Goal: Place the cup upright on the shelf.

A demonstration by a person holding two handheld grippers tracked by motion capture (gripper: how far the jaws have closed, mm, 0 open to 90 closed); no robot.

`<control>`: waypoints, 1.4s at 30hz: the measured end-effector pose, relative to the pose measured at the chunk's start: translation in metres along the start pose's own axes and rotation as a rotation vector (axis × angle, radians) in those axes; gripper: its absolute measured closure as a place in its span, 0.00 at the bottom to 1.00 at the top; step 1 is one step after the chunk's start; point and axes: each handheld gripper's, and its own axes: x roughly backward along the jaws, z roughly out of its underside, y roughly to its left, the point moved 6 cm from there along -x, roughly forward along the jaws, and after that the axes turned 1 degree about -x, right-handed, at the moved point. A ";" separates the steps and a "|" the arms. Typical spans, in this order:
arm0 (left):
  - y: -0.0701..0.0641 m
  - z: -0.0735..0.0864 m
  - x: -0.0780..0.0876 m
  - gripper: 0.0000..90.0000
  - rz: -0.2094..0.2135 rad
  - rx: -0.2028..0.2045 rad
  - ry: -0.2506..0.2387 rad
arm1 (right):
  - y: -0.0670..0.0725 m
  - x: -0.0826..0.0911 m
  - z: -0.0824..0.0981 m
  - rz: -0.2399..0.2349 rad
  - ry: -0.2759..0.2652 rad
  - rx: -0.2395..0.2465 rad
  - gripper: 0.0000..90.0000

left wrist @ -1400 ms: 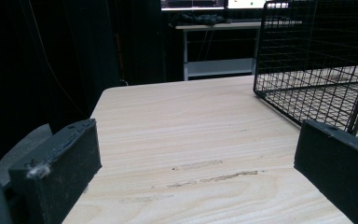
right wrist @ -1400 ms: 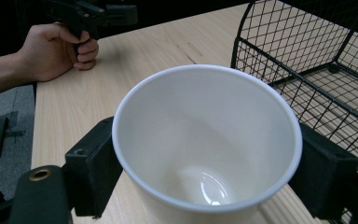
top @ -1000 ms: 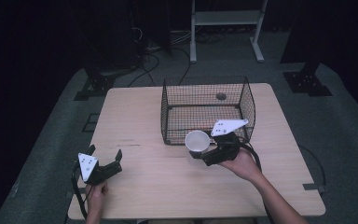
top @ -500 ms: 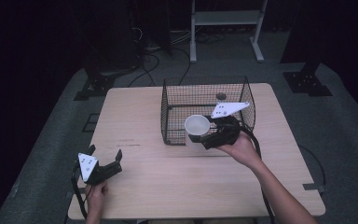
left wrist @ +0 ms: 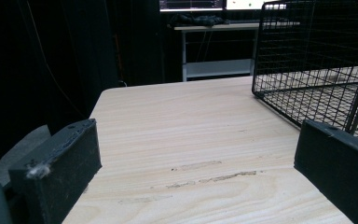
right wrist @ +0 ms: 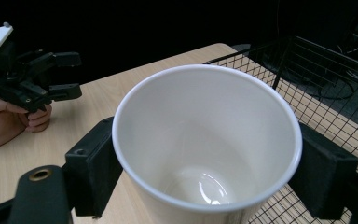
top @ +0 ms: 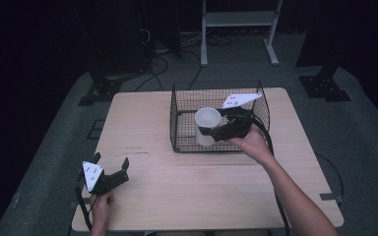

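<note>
Cup (top: 207,126), clamped by right gripper (top: 220,132), has risen over basket (top: 177,118) near wall; release inside likely next; left gripper (top: 109,173) idle, jaws apart.

High view overhead, facing forward, both gripper views low, sharing basket (top: 220,118)

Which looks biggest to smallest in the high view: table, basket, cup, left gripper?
1. table
2. basket
3. cup and left gripper: look alike in size here, and the cup is held higher, nearer the camera, so I won't rank them.
</note>
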 end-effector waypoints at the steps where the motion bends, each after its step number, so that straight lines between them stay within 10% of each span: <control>1: 0.000 0.000 0.000 0.00 0.000 0.000 0.000 | -0.002 -0.001 -0.001 0.004 0.002 0.000 0.21; 42: 0.000 0.000 0.000 0.00 0.006 -0.001 -0.006 | -0.093 -0.050 -0.010 0.128 0.056 -0.122 0.21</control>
